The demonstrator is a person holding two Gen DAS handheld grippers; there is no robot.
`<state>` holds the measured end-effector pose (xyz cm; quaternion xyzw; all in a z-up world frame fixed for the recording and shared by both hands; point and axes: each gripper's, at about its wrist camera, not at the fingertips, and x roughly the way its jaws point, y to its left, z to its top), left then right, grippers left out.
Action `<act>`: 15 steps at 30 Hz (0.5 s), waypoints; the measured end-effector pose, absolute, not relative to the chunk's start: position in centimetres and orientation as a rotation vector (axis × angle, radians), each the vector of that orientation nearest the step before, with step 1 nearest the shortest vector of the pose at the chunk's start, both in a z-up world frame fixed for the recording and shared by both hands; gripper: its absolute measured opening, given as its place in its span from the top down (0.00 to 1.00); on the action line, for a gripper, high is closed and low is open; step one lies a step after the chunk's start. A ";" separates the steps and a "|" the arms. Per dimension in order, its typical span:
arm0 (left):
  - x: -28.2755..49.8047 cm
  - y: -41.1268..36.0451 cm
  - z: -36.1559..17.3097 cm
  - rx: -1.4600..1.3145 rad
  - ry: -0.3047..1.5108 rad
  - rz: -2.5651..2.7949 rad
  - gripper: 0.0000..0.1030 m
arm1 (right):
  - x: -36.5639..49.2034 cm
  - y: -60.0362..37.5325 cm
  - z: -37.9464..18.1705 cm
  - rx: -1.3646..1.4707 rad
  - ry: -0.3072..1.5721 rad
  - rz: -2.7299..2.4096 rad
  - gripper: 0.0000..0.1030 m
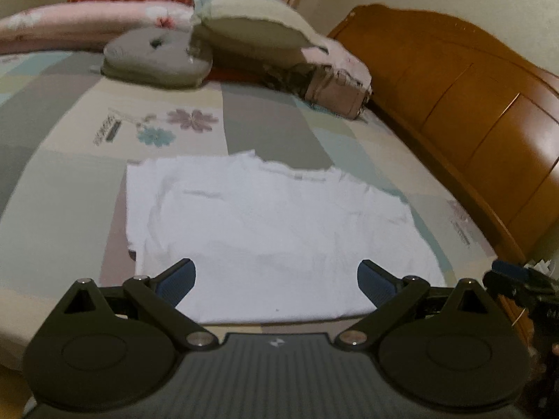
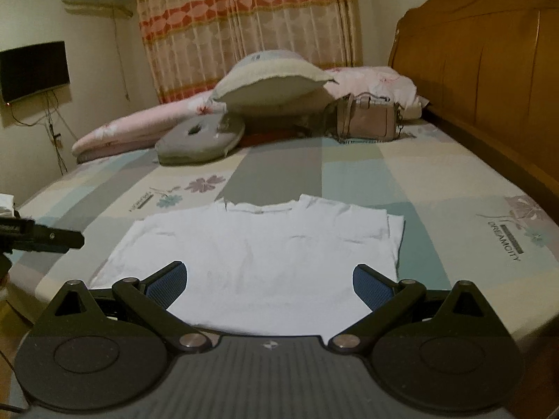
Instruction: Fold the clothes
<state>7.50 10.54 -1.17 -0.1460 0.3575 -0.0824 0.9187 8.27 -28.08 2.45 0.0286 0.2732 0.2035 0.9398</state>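
White tee (image 2: 258,262) lies flat on the bed (image 2: 436,174), centre to lower-centre of both views, collar toward the top of frame. Sides look already turned in; a doubled edge shows at its right in the right wrist view. Near hem sits just above each gripper body.

How to do the next fold well, imo: take the near hem w/ both grippers, one per corner, left corner first. Pinch all layers, not just the top ply, else the tucked side flaps slide out. Lift low, carry both corners toward the collar at the same rate, lay down edge on edge, then let go. Cloth is thin and limp, so it'll sag in the middle if the corners spread.

Pose, left to right: left gripper (image 1: 276,272) at bottom centre of its view, jaws spread wide, nothing between them, pointed across the tee, hanging short of the hem, no contact seen. Right gripper (image 2: 269,276) the same: wide, empty, level, aimed at the collar. Each tool's tip peeks into the other's view at mid-edge, so they're side by side, apart.

Top of frame: pillows (image 2: 272,83), handbag (image 2: 367,118), well clear of the tee.
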 end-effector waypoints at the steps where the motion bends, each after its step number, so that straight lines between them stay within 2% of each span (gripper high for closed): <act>1: 7.9 10.6 -1.7 -0.298 0.747 -0.175 0.04 | 8.8 -27.9 2.1 0.056 0.569 0.412 0.00; 15: 12.0 12.3 -9.5 -0.241 0.900 -0.130 0.04 | 15.5 -25.0 -4.2 -0.023 0.710 0.374 0.00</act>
